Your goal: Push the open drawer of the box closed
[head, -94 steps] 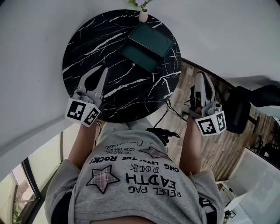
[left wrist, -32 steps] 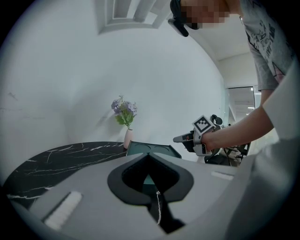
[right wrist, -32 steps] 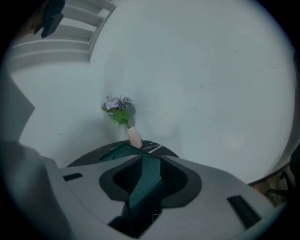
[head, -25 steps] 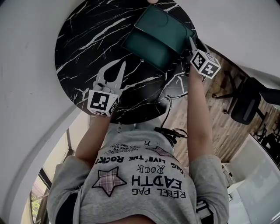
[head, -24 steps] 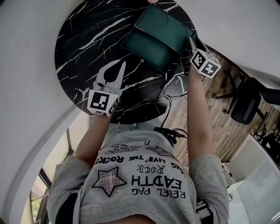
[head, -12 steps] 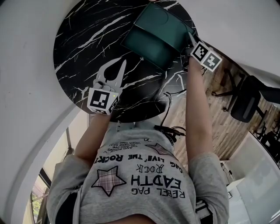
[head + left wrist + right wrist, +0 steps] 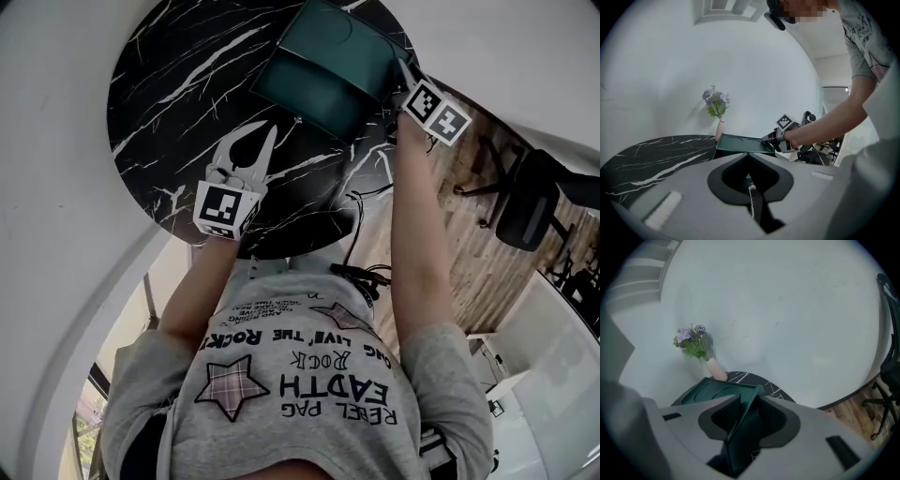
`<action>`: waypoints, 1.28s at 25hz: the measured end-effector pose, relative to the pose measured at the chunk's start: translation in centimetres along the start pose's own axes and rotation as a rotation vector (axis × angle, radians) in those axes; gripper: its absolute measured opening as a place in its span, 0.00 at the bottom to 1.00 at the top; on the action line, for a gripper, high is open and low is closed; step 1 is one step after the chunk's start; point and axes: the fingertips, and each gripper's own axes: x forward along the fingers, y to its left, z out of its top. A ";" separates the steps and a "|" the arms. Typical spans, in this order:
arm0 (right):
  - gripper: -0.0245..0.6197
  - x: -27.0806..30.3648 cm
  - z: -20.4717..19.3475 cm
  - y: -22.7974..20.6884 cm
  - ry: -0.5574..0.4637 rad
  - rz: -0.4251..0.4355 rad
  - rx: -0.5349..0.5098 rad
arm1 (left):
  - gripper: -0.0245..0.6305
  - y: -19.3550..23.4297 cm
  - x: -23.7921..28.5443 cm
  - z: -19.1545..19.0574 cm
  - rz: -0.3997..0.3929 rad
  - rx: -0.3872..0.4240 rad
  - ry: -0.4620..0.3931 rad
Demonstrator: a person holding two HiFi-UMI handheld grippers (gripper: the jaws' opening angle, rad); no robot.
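Note:
A dark green box (image 7: 347,47) lies at the far side of the round black marble table (image 7: 178,84). Its drawer (image 7: 300,89) stands pulled out toward me, with a small pull on a thin cord (image 7: 296,119) at its front. My left gripper (image 7: 262,127) is shut and empty, its tips just short of the drawer front. In the left gripper view the pull's bead (image 7: 751,187) shows through the gap behind my left gripper (image 7: 747,157) tips. My right gripper (image 7: 401,70) is shut on the box's right corner. In the right gripper view the box wall (image 7: 740,437) stands between the right gripper (image 7: 751,394) fingers.
A pink vase of flowers (image 7: 720,131) stands behind the box at the table's far rim, with the vase (image 7: 715,369) close to the white wall. A black cable (image 7: 361,225) hangs off the near table edge. An office chair (image 7: 525,202) stands on the wooden floor at the right.
The right gripper came from beside the table to the box's right corner and holds there. In the last second the left gripper crept toward the drawer front.

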 end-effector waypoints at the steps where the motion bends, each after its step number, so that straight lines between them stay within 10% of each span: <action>1: 0.24 0.0 0.0 0.0 -0.006 0.000 0.002 | 0.05 -0.1 0.2 -0.2 -0.006 0.007 0.008; 32: 0.24 -0.1 0.0 0.1 -0.046 0.017 0.025 | 0.20 -1.7 6.8 -11.5 -0.038 0.017 0.377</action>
